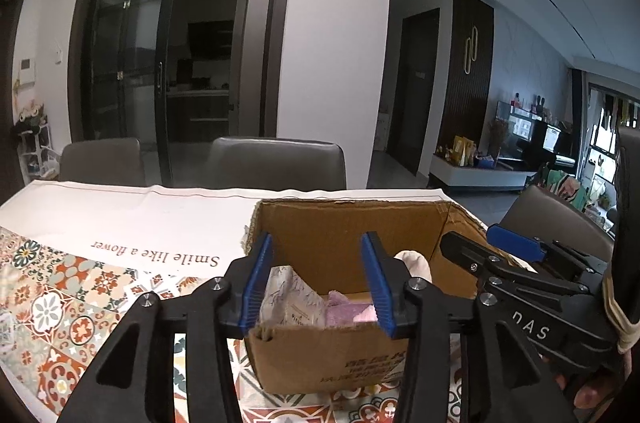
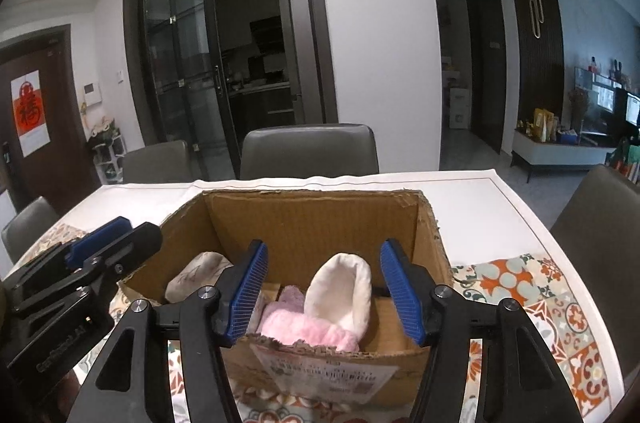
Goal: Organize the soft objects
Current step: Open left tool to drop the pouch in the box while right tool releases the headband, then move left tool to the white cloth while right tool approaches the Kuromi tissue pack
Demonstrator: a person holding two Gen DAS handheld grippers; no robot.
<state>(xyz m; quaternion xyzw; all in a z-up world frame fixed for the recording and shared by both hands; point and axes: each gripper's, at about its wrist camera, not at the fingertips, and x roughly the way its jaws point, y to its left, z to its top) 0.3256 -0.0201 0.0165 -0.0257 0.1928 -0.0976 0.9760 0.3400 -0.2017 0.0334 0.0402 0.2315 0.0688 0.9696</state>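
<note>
An open cardboard box (image 1: 344,223) (image 2: 312,219) stands on the table and holds soft things. A pale patterned cloth (image 1: 288,291) (image 2: 200,271) lies at its left. A fluffy pink piece (image 1: 348,315) (image 2: 304,327) sits in the middle, with a cream sock-like piece (image 2: 340,287) (image 1: 414,261) upright beside it. My left gripper (image 1: 317,255) hangs open over the box's near left part, its pads touching nothing. My right gripper (image 2: 325,251) hovers open over the near right part; the cream piece shows between its fingers, apart from both pads. Each gripper appears at the edge of the other's view.
The table wears a tiled-pattern cloth (image 1: 60,319) (image 2: 560,303) with a white part printed "Smile like a flower" (image 1: 156,255). Grey chairs (image 1: 276,163) (image 2: 308,151) stand behind the far edge, and another chair (image 2: 600,207) stands at the right side.
</note>
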